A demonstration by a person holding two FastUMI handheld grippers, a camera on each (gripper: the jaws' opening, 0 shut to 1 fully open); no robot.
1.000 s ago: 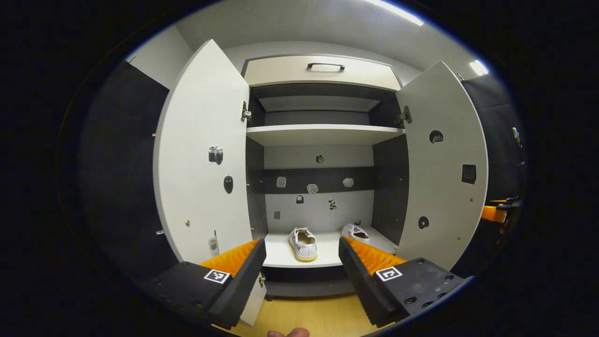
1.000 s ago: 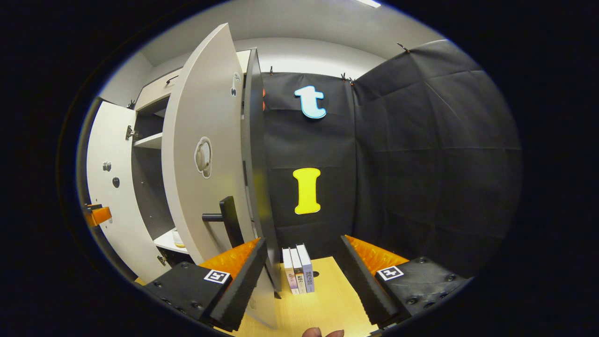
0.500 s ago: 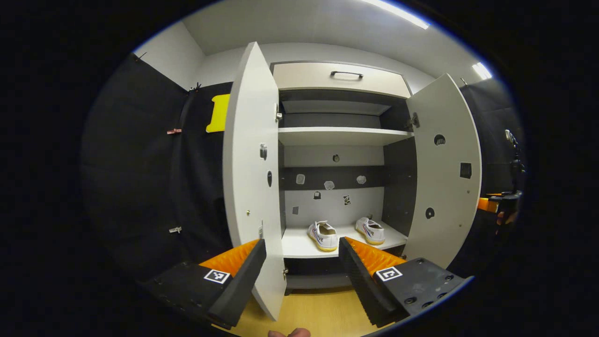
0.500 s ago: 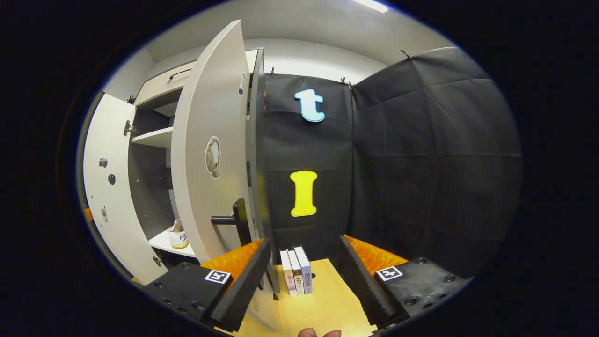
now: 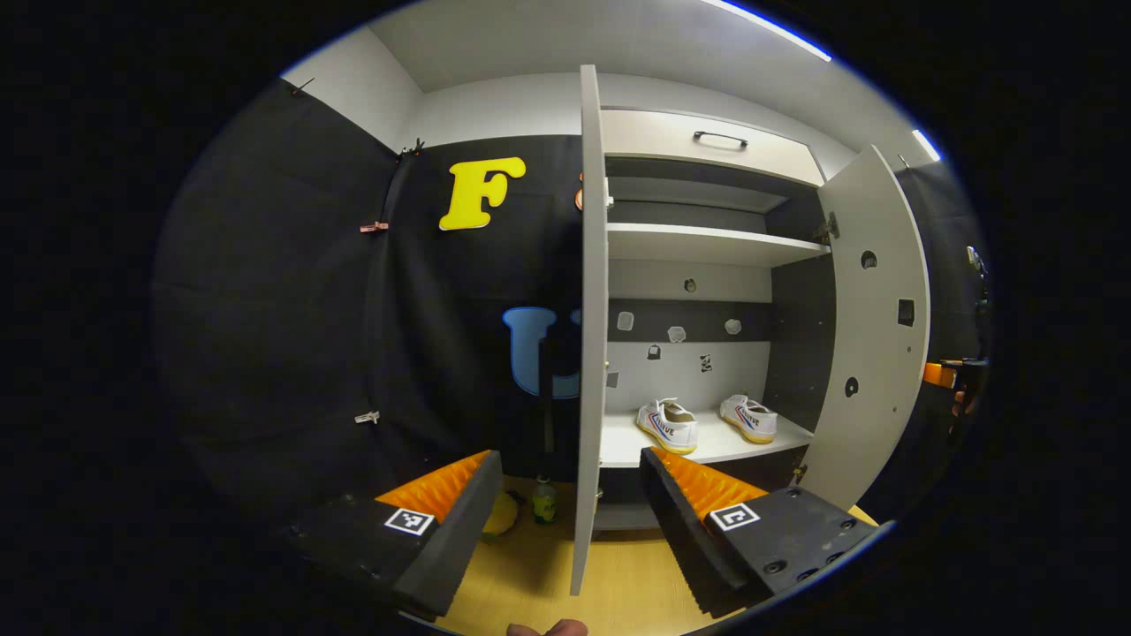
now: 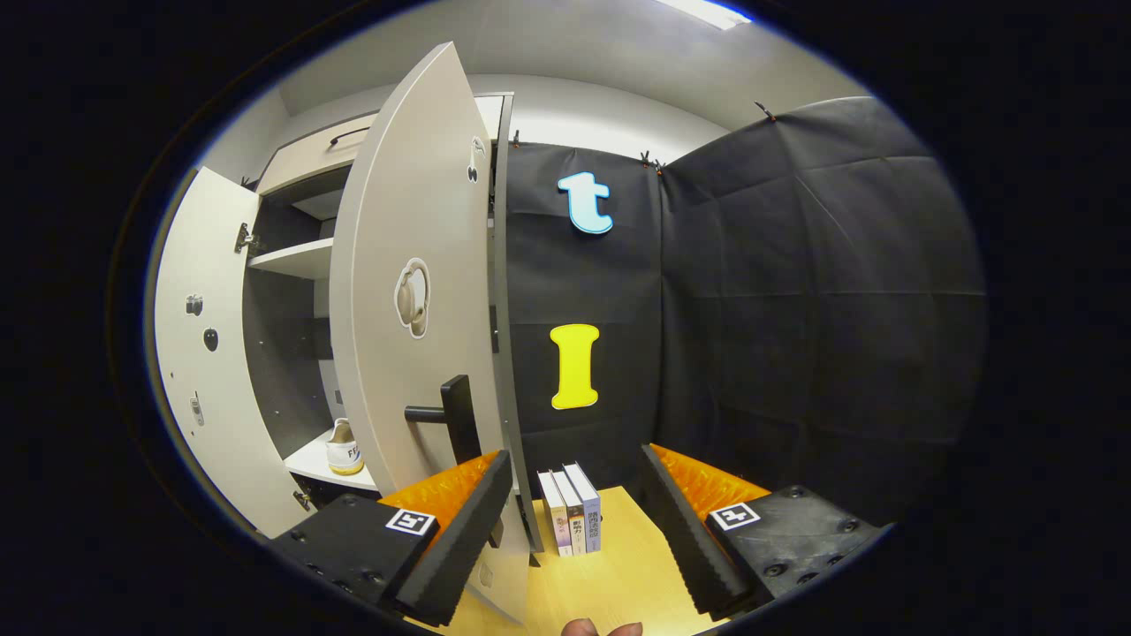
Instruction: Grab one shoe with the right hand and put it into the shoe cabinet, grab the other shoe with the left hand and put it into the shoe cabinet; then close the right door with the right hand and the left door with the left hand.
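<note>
Two white shoes (image 5: 667, 426) (image 5: 749, 418) stand side by side on the cabinet's bottom shelf (image 5: 618, 450). Both doors are open. The left door (image 5: 588, 309) is edge-on, in line with the gap of my open left gripper (image 5: 570, 459); I cannot tell whether they touch. The right door (image 5: 875, 336) stands wide, and the right gripper (image 5: 947, 375) shows small beyond it. In the right gripper view, my open right gripper (image 6: 574, 455) is beside the right door's outer face (image 6: 415, 300), whose black handle (image 6: 451, 411) is just above the left finger. One shoe (image 6: 345, 446) peeks out behind that door.
A small bottle (image 5: 543, 501) and a yellow object (image 5: 502, 514) sit on the wooden floor left of the cabinet. Three books (image 6: 573, 521) stand on the floor to its right. A drawer with a black handle (image 5: 720, 137) tops the cabinet.
My left gripper has swung leftward around the left door, which went from showing its inner face to edge-on. The right gripper has barely shifted, staying by the right door's handle.
</note>
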